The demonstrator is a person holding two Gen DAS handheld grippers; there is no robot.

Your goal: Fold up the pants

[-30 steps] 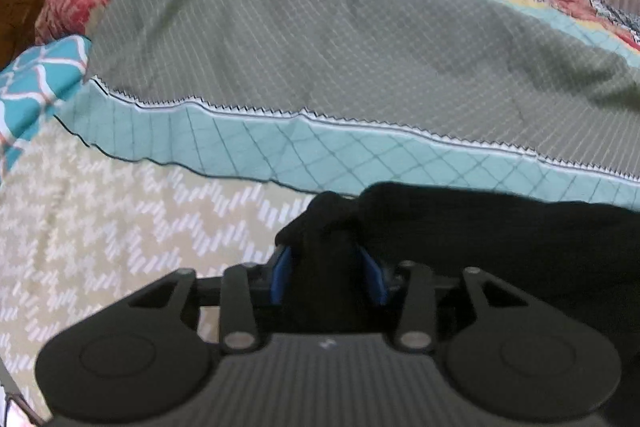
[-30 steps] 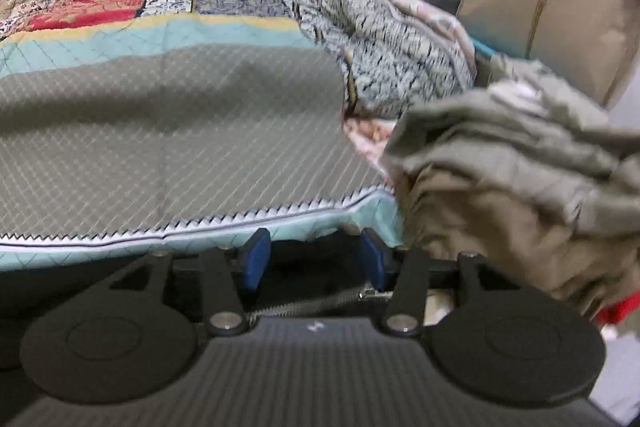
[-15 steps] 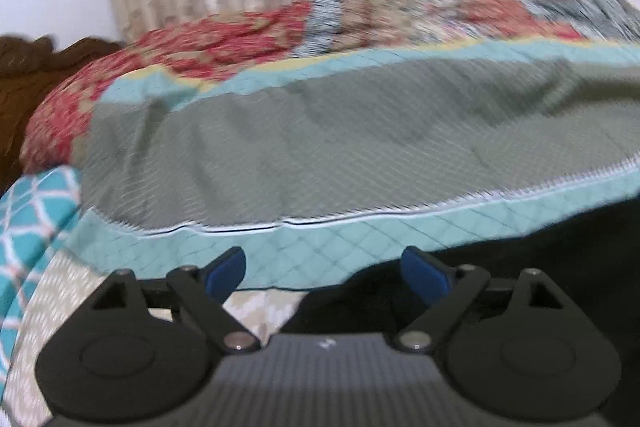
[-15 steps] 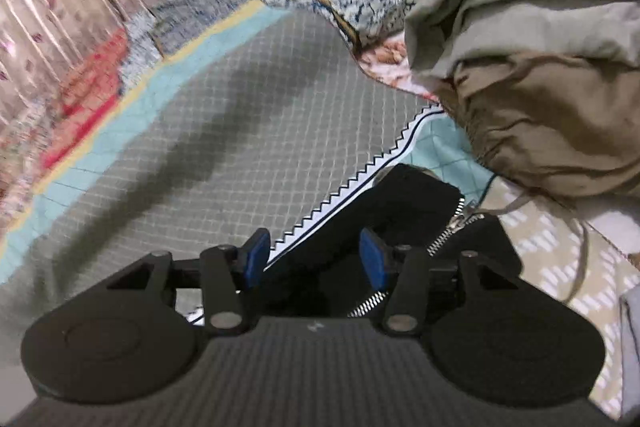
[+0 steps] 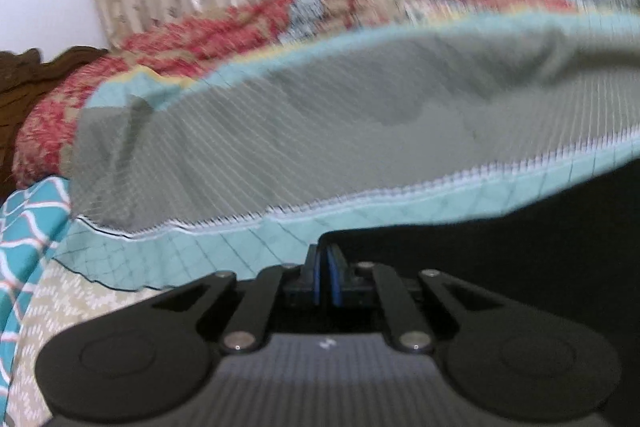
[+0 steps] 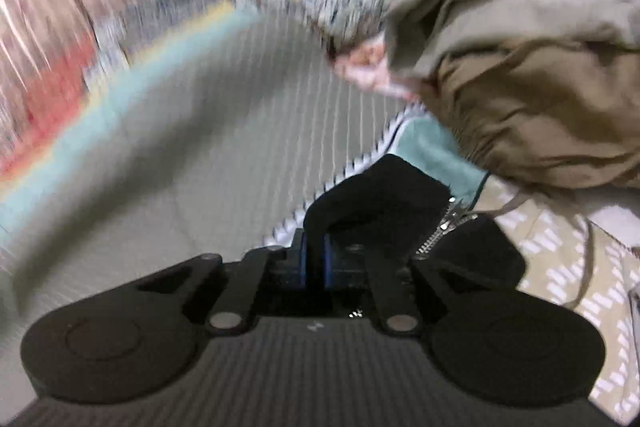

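A: Left wrist: left claw just closed, pinching the black pants edge on the bed?
B: Yes. Right claw too (zipper beside), presumably to lift and fold.

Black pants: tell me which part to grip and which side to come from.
Pinch the black pants at the edge beside the zipper, coming from the near side. That edge stands up off the quilt in a thin fold, easy to pinch; the rest lies flat, and the tan clothes pile crowds the far right.
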